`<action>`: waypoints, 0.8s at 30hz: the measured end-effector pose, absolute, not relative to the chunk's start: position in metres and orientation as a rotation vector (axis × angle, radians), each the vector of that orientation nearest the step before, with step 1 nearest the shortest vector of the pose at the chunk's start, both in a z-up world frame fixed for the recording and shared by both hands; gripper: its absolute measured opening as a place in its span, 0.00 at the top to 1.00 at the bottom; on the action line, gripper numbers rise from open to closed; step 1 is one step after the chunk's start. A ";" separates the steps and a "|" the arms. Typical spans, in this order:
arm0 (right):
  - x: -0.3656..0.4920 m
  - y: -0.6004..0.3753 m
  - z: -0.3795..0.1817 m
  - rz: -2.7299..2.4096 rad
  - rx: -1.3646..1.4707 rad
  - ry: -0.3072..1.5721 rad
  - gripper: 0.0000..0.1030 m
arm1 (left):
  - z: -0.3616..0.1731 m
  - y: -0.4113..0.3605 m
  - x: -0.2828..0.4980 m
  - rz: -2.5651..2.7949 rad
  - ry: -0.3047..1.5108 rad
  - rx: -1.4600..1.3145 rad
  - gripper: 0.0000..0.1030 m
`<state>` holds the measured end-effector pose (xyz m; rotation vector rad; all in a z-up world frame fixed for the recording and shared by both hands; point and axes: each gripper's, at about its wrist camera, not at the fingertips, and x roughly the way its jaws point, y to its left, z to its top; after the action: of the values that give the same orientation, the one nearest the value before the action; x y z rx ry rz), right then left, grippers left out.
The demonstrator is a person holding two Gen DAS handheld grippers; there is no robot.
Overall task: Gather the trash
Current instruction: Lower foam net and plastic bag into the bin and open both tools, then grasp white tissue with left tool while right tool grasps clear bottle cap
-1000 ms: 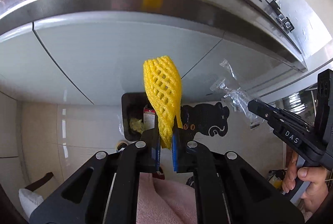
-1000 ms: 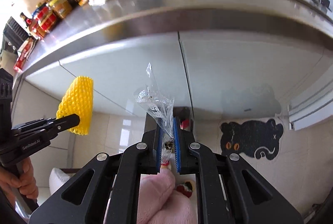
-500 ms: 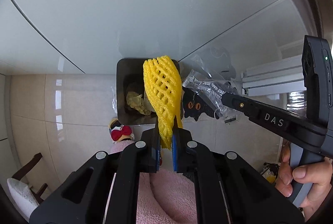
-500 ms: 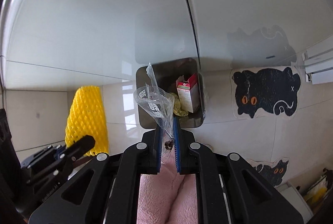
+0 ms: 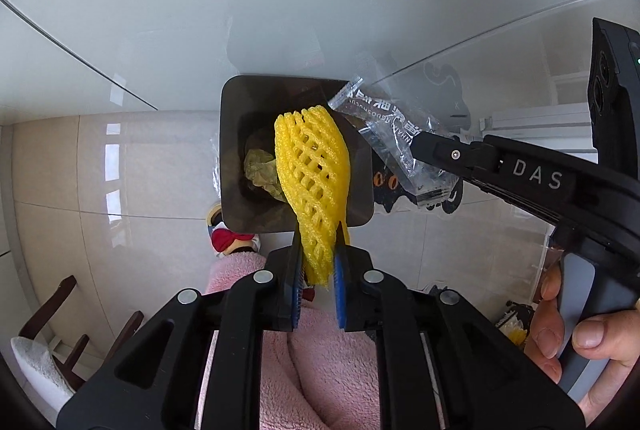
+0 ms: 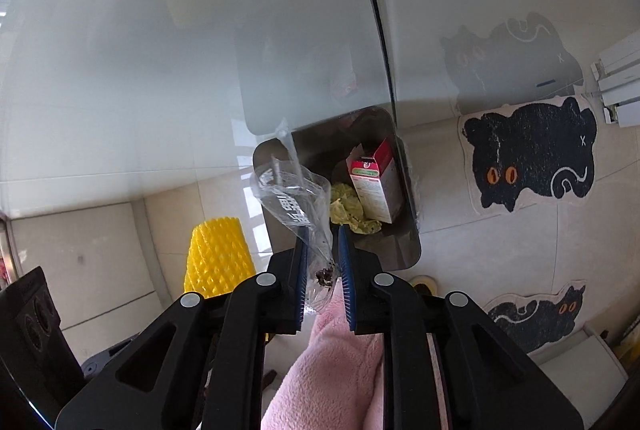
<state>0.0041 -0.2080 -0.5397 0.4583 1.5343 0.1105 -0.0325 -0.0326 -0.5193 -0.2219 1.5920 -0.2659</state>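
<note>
A dark rectangular trash bin [image 5: 232,150] stands on the tiled floor against the white cabinet, directly below both grippers. My left gripper [image 5: 318,250] points down over it. Its jaws are opening, and the yellow foam fruit net [image 5: 312,166] still sits loosely between the pads. My right gripper [image 6: 322,250] hangs over the bin's [image 6: 400,254] left half. Its jaws are opening too, and the clear plastic wrapper [image 6: 296,202] leans on the left pad, with a gap to the right pad. Inside the bin lie a red-and-white carton [image 6: 376,182] and crumpled yellow-green paper [image 6: 352,210].
White cabinet doors [image 5: 320,10] rise right behind the bin. A black cat-shaped mat [image 6: 532,158] lies to its right and a smaller one [image 6: 536,318] nearer. A slipper with a red bow [image 5: 228,242], pink fleece clothing [image 5: 320,350] and a chair [image 5: 60,330] are close below.
Both grippers have dropped from countertop level to just above the bin. Their jaws, tightly shut on the net and the wrapper before, now stand visibly wider apart.
</note>
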 end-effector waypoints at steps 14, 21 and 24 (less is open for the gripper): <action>0.008 -0.214 -0.515 0.078 0.497 1.508 0.33 | -0.493 -0.032 -0.035 -0.247 1.561 -0.225 0.33; -0.012 -0.234 -0.477 0.050 0.491 1.451 0.06 | -0.463 -0.020 -0.048 -0.265 1.492 -0.206 0.14; -0.023 -0.241 -0.450 0.051 0.489 1.422 0.03 | -0.435 -0.018 -0.055 -0.267 1.429 -0.184 0.09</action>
<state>-0.0231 -0.2409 -0.4500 0.4889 1.4220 0.0510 -0.0547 -0.0176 -0.4351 -0.1836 1.4286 -0.2667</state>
